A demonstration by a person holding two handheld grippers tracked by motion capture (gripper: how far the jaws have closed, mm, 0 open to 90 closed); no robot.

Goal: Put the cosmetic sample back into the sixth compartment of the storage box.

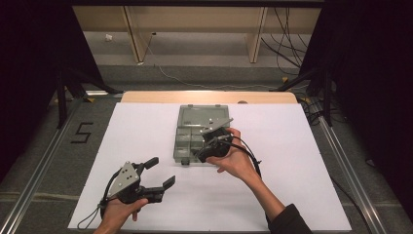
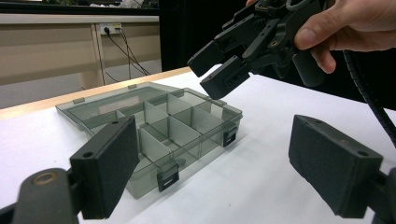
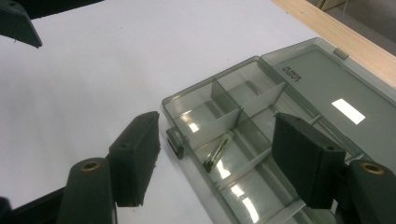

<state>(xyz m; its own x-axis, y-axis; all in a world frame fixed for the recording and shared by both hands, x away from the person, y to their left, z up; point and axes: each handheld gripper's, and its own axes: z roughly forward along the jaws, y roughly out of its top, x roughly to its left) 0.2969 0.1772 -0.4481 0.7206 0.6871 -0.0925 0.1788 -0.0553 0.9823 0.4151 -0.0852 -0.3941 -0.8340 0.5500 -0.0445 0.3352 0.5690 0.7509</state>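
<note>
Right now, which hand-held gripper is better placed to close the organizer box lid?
Right hand-held gripper: it hovers open over the organizer box. Left hand-held gripper sits open on the near-left table, apart.

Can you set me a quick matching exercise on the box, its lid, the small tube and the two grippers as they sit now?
Things:
1. left gripper
2. right gripper
3. small tube
4. lid

States or places:
A. lying in a compartment of the compartment box
B. folded open, flat on the table
C. open, held low over the white table, apart from the box
D. open, hanging above the box with nothing between its fingers

Pairs: 1-C, 2-D, 3-A, 4-B
</note>
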